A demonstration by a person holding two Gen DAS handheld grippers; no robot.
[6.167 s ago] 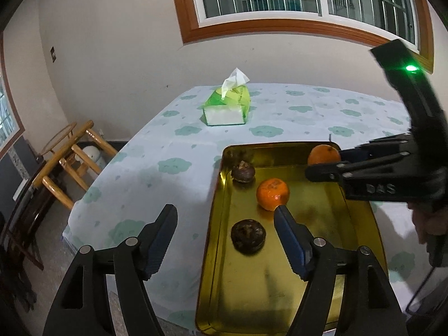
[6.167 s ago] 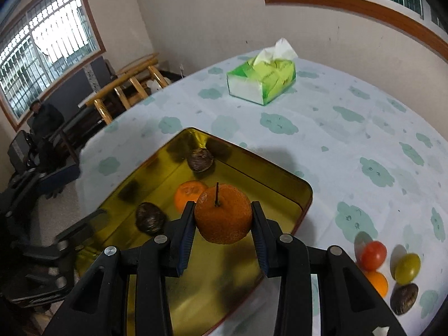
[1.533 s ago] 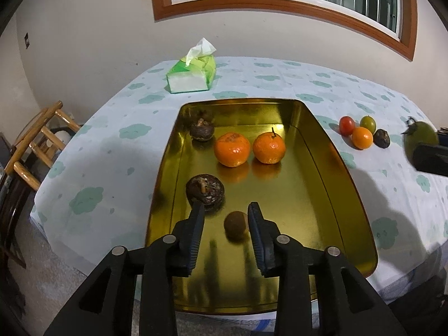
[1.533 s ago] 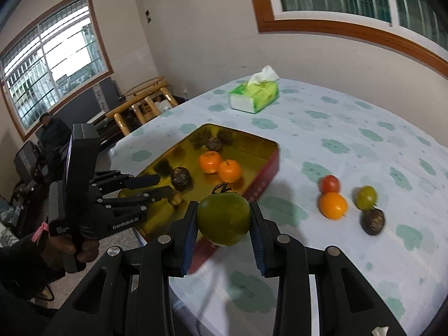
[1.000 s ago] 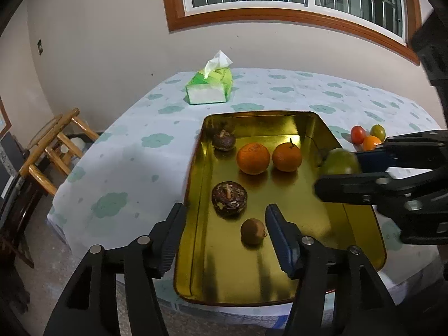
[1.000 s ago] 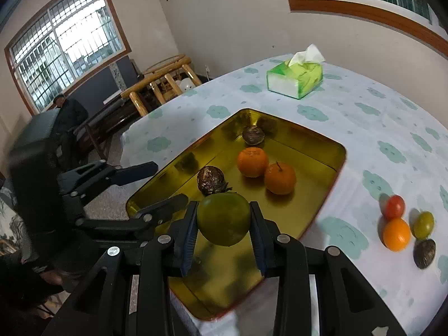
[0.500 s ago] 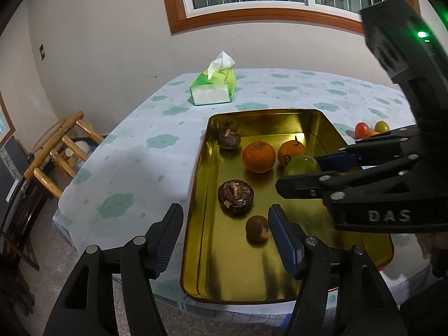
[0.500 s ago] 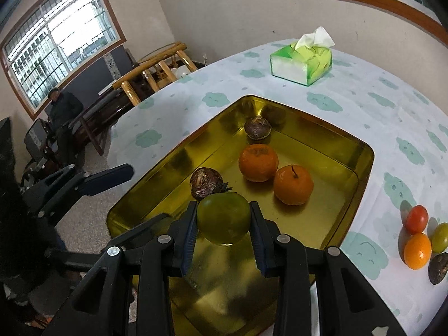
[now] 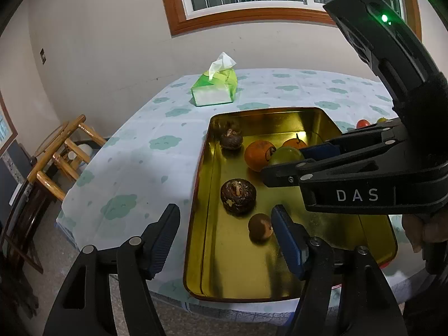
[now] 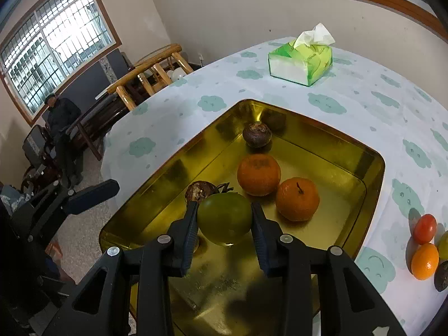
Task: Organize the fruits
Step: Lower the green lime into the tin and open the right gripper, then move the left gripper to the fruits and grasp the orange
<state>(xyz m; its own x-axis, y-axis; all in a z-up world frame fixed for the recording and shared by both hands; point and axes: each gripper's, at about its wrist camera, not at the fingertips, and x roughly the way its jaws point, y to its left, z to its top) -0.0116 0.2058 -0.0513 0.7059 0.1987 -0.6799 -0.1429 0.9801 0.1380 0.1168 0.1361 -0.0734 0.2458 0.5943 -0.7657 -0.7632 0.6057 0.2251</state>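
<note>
Honestly, the right gripper [image 10: 224, 219] is just starting to loosen off the green tomato [image 10: 224, 217] low over the gold tray [image 10: 372, 180], so it might roll into the oranges [image 10: 297, 199], while the left gripper [image 9: 224, 235] spreads wider, empty.

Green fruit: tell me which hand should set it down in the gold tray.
Right. The right gripper already has the green fruit between its pads, low over the gold tray, its jaws starting to open. The left gripper is empty, open at the tray's near edge.
</note>
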